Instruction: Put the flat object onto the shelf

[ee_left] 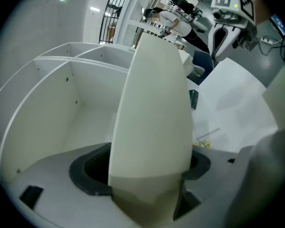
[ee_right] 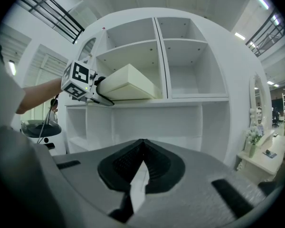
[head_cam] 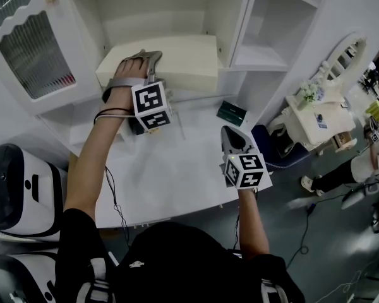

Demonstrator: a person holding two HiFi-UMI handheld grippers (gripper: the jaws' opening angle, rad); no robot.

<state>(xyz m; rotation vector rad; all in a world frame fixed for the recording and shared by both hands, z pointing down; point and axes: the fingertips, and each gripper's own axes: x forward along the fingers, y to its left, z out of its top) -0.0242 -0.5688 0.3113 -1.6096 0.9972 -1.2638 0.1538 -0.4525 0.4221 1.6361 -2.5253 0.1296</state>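
Observation:
The flat object is a cream box (head_cam: 177, 59) lying in the wide middle compartment of the white shelf unit (head_cam: 196, 95). My left gripper (head_cam: 141, 59) reaches in over the box's left end. In the left gripper view the box (ee_left: 152, 108) stands between the jaws, which are spread wide and open around it. The right gripper view shows the same box (ee_right: 128, 82) resting on the shelf board with the left gripper at its end. My right gripper (head_cam: 232, 137) hovers over the white table, shut, with only a thin white sliver in its seam (ee_right: 141, 167).
A dark green flat item (head_cam: 231, 113) lies on the white table (head_cam: 177, 182) below the shelf. A glass-panelled door (head_cam: 31, 49) hangs open at the left, and an empty compartment (head_cam: 271, 30) is at the right. A white dressing table (head_cam: 316, 115) and a person's leg (head_cam: 341, 175) are farther right.

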